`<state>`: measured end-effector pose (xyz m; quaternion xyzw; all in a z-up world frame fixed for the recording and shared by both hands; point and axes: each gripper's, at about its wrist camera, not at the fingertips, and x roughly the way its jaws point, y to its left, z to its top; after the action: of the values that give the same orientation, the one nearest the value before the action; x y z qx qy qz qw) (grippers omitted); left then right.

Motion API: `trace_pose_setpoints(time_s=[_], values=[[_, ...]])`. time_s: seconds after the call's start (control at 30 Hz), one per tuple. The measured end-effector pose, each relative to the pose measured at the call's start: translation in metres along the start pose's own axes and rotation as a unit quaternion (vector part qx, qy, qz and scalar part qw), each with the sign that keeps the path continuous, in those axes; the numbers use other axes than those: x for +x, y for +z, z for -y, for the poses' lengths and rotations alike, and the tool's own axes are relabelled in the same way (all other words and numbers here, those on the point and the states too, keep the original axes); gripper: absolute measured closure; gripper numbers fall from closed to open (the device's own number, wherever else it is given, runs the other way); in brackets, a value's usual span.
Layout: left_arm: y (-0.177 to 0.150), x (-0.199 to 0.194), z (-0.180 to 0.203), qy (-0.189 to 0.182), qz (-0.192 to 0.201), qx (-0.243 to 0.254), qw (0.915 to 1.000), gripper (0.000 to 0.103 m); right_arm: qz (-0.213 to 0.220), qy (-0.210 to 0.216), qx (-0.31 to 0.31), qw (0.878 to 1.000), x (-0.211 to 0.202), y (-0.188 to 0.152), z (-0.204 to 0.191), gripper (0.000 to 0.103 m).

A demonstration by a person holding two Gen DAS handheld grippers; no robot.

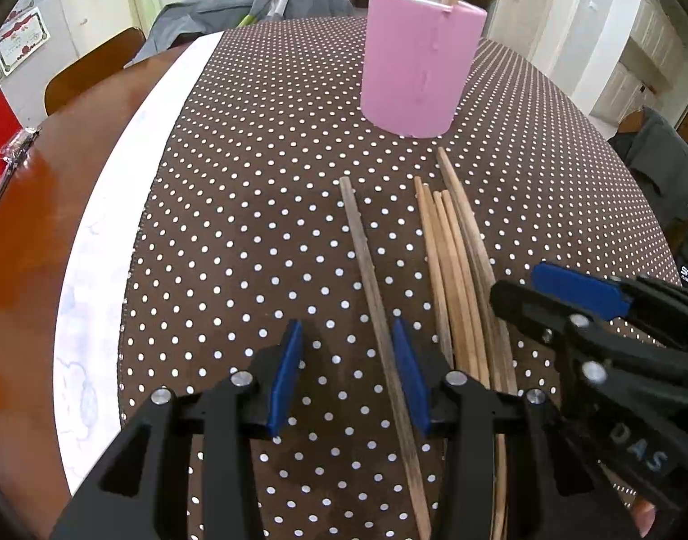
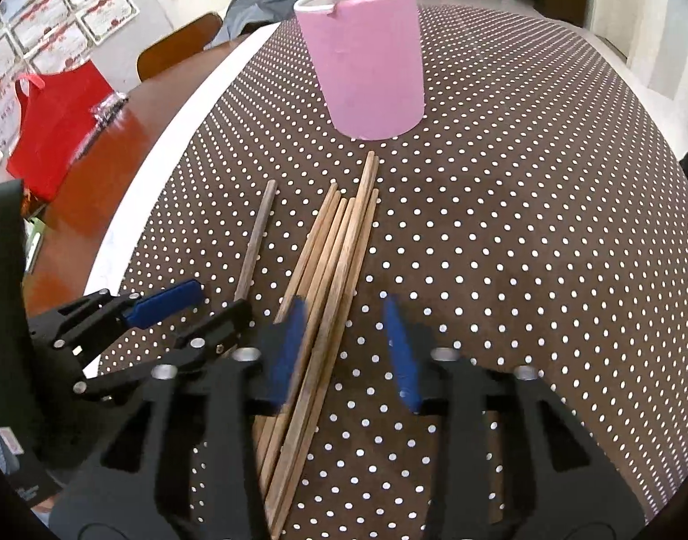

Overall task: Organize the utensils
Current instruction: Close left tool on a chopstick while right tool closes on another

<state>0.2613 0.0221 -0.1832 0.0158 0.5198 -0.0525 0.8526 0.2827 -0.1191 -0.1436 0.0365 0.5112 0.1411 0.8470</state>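
Observation:
A pink cylindrical holder [image 1: 416,67] [image 2: 366,58] stands upright on the dotted cloth, with two wooden chopsticks sticking out of it. Several pale chopsticks [image 1: 456,261] [image 2: 339,243] lie bundled in front of it. One darker chopstick [image 1: 366,270] [image 2: 256,243] lies apart on their left. My left gripper [image 1: 347,375] [image 2: 195,312] is open and straddles the dark chopstick, which runs close to the right pad without being pressed. My right gripper [image 2: 345,351] [image 1: 555,301] is open over the bundle, whose sticks pass beside its left pad.
A brown tablecloth with white dots [image 1: 254,225] covers the table, with a white border [image 1: 132,189] and bare wood [image 1: 24,247] on the left. A red bag [image 2: 56,135] stands on the wood. A chair back [image 1: 92,67] and grey clothing [image 1: 236,9] lie beyond.

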Motion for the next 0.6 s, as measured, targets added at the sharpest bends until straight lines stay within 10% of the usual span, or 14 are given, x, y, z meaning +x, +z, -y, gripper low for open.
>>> trace_pose_setpoints(time_s=[0.6], values=[[0.008, 0.003, 0.0, -0.002, -0.003, -0.013, 0.9999, 0.069, -0.043, 0.009, 0.001, 0.999, 0.01, 0.003, 0.017, 0.095]])
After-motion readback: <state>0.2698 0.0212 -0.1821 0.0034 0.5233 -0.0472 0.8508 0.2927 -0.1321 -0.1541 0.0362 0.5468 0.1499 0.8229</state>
